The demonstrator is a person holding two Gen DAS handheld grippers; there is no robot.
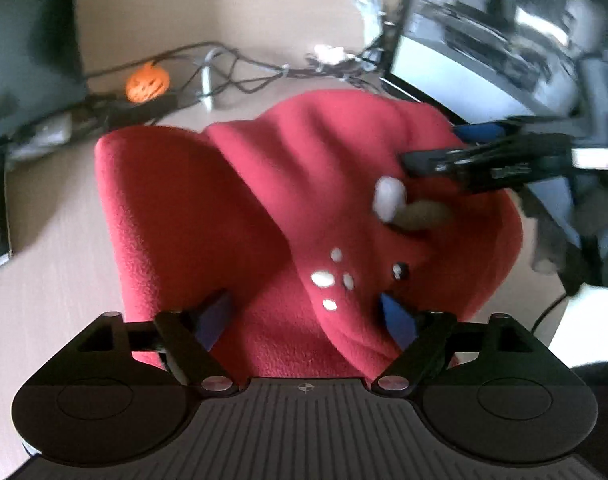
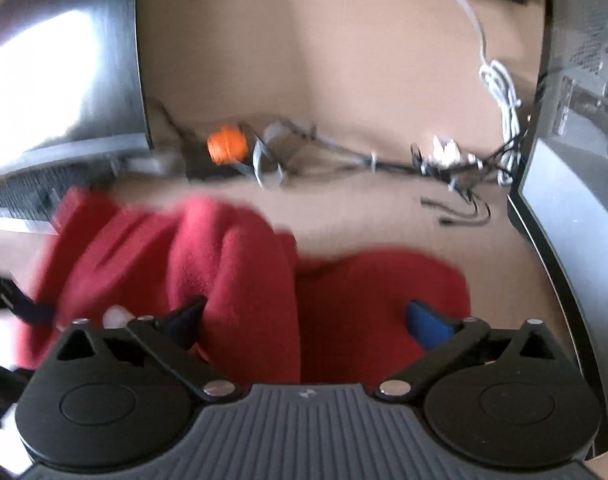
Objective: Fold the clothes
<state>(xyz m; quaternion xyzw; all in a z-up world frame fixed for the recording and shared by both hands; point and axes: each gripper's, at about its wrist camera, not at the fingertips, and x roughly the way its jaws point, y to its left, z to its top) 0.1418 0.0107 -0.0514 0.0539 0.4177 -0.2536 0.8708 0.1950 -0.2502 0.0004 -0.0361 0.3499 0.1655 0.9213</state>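
Red fleece garment (image 1: 232,208) lies between both spread tools, no legible writing.

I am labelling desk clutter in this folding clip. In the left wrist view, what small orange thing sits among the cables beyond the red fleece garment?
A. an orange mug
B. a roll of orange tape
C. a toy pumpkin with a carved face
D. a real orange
C: the toy pumpkin shows dark jack-o'-lantern eyes and mouth, and sits by the cables on the table, behind the red fleece garment.
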